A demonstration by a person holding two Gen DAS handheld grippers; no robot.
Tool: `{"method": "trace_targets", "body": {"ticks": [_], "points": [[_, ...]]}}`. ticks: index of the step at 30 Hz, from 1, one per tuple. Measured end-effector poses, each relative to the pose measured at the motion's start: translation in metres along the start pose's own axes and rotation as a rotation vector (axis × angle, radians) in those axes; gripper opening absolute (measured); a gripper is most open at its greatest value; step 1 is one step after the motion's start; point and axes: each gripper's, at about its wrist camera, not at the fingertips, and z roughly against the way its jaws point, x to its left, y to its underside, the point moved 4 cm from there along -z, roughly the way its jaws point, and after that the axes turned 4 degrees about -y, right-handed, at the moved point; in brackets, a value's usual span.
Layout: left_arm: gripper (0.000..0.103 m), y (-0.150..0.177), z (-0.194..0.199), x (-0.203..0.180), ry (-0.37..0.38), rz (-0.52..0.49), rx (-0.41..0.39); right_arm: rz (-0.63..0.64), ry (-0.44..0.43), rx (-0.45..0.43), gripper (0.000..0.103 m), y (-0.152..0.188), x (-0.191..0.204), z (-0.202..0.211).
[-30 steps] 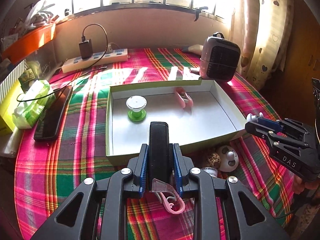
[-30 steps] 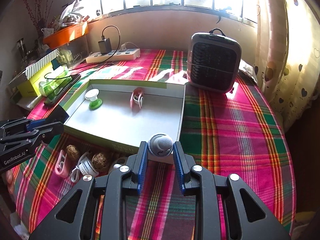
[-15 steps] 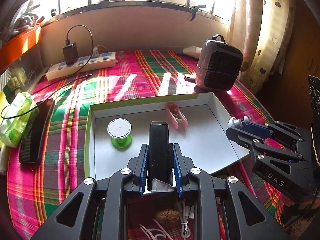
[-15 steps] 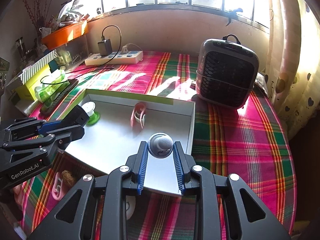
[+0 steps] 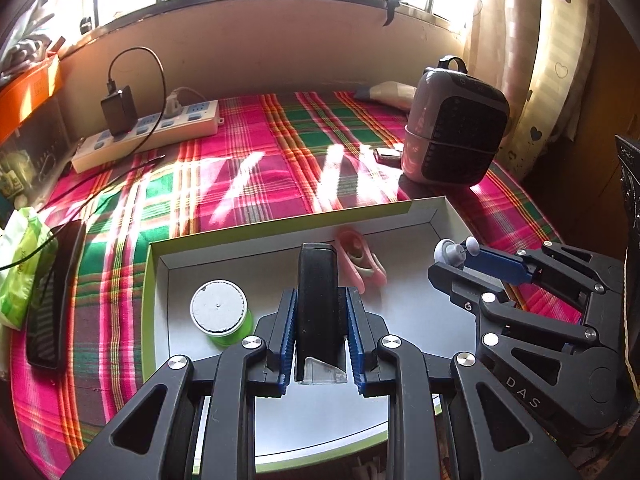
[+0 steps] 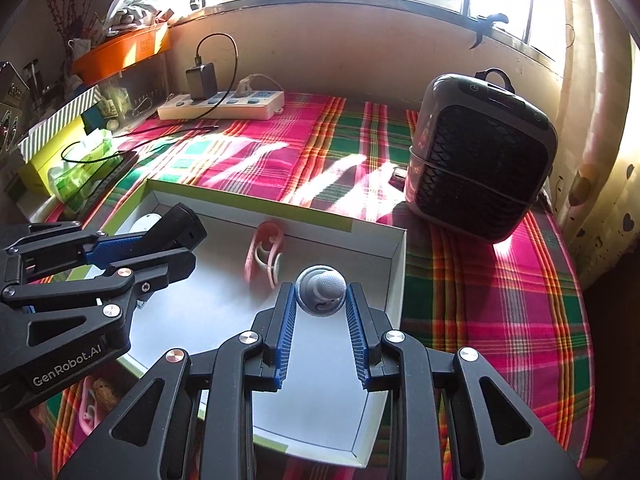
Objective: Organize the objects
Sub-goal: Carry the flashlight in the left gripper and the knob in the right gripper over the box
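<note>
My left gripper (image 5: pixel 320 298) is shut on a black oblong object (image 5: pixel 318 272) that stands upright between its blue pads, over the white shallow box (image 5: pixel 280 232). My right gripper (image 6: pixel 321 300) is shut on a small grey round knob (image 6: pixel 322 282), held over the right part of the box (image 6: pixel 248 205). On the box floor stand a green spool with a white top (image 5: pixel 219 312) and a pink clip (image 5: pixel 360 262). The right gripper (image 5: pixel 452 258) shows at the right of the left wrist view. The left gripper (image 6: pixel 176 238) shows at the left of the right wrist view.
A grey fan heater (image 6: pixel 480 156) stands on the plaid cloth behind the box's right corner. A power strip with a charger (image 5: pixel 148 136) lies at the back left. A dark flat device (image 5: pixel 52 300) and a green tissue pack (image 5: pixel 20 268) lie left. Loose small items (image 6: pixel 94 398) lie before the box.
Both grippers have moved forward, from the box's near edge to above its floor, each still holding its object. The loose items in front of the box have slipped below the views.
</note>
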Motion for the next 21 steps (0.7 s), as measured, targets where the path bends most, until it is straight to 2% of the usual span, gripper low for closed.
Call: {"method": "trace_targets", "body": {"ticks": [21], "points": [[0.021,-0.012,-0.042,-0.002,-0.023,-0.011,0.069,0.016,0.016,0.073,0.027,-0.011,-0.004,-0.043]]}}
